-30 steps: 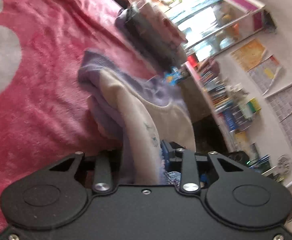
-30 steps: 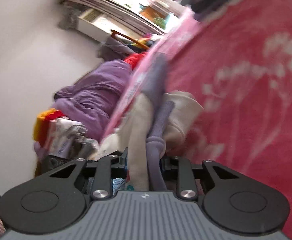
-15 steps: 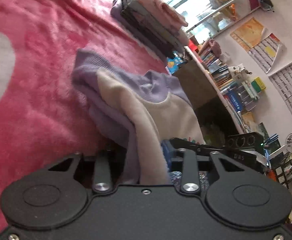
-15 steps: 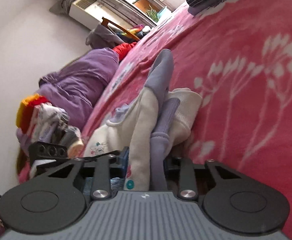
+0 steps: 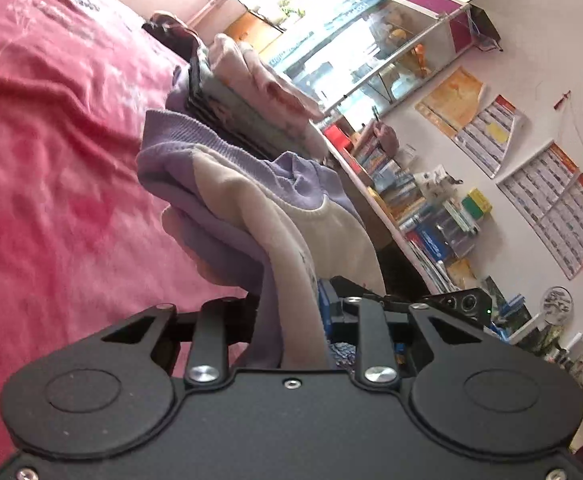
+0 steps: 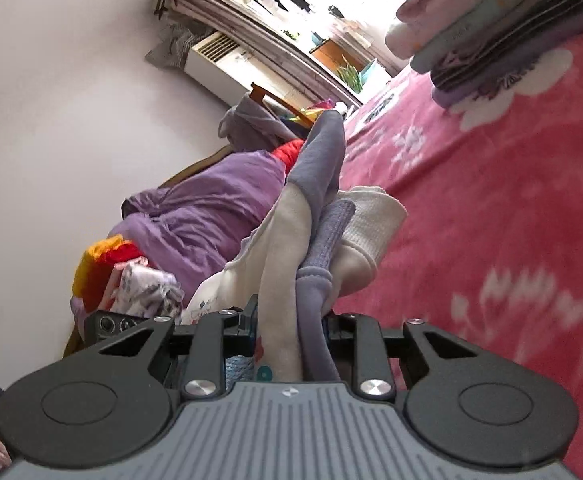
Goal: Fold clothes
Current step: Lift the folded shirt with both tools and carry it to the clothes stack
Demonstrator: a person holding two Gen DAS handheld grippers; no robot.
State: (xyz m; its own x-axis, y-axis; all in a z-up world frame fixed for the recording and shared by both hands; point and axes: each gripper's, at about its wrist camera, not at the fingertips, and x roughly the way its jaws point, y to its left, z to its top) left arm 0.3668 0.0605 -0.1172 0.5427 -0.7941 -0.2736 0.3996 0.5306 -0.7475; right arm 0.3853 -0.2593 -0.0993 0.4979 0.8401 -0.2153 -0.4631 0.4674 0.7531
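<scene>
Pink fleece blanket [image 5: 51,168] with white flower prints spread across the bed, wrinkled in places. Behind it, a cluttered room: shelf of books [image 5: 419,216] along one wall, calendars [image 5: 555,216] pinned above, a glass cabinet [image 5: 371,56] near the bright window. On the other side, a heap of unfolded clothes [image 6: 195,224], mostly purple with red and yellow pieces, against a plain white wall.

Left gripper [image 5: 291,320] clamped on a bunched cream and lilac sweater [image 5: 251,200], fabric pinched tight between the fingers and draping forward over the blanket. Right gripper [image 6: 291,332] likewise closed on the same sweater [image 6: 311,220], cream and lilac layers squeezed together, a ribbed cream cuff and a lilac sleeve sticking out ahead. Sweater held bundled between both grippers, lifted mostly clear of the blanket, whether its far edge touches impossible to tell.

Stack of folded clothes [image 5: 251,92] resting on the blanket beyond the sweater, pink piece on top, grey and dark layers under it, lilac at the bottom. Same stack [image 6: 491,32] at the upper right of the right wrist view, well apart from the grippers.
</scene>
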